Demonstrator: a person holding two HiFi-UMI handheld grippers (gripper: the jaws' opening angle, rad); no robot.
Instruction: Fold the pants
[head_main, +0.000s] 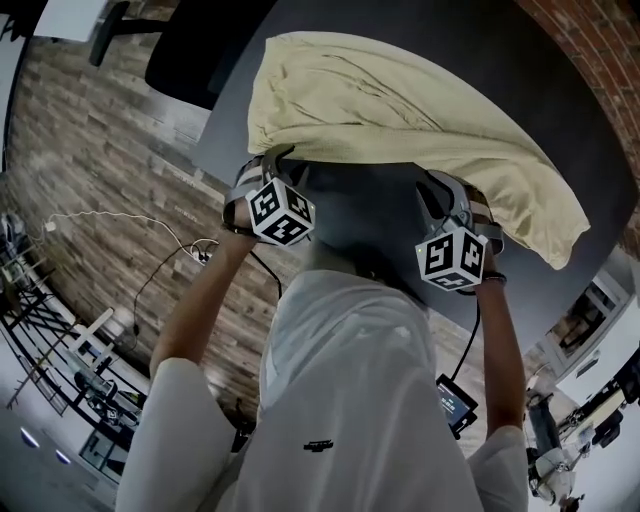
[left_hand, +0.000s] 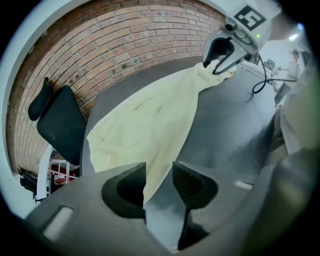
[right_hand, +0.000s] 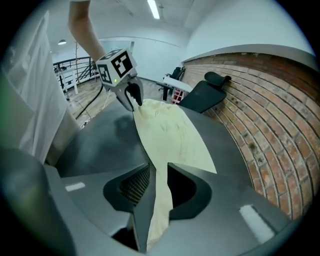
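Pale yellow pants (head_main: 400, 100) lie doubled over on a dark grey table (head_main: 370, 215). Both grippers hang at the cloth's near edge, the left gripper (head_main: 272, 165) at the wide end and the right gripper (head_main: 455, 195) toward the narrow end. In the left gripper view the left gripper (left_hand: 159, 177) is open; the pants (left_hand: 150, 125) edge runs along its left jaw and bare table shows beside the other. The right gripper (right_hand: 159, 175) is open too, with a strip of the pants (right_hand: 170, 130) between its jaws. Each gripper shows in the other's view: right gripper (left_hand: 220, 52), left gripper (right_hand: 132, 97).
A black chair (head_main: 190, 50) stands beyond the table's far left edge. A brick wall (left_hand: 125, 40) runs behind the table. Cables (head_main: 150, 270) trail over the wooden floor to my left. A person in white stands close against the near table edge.
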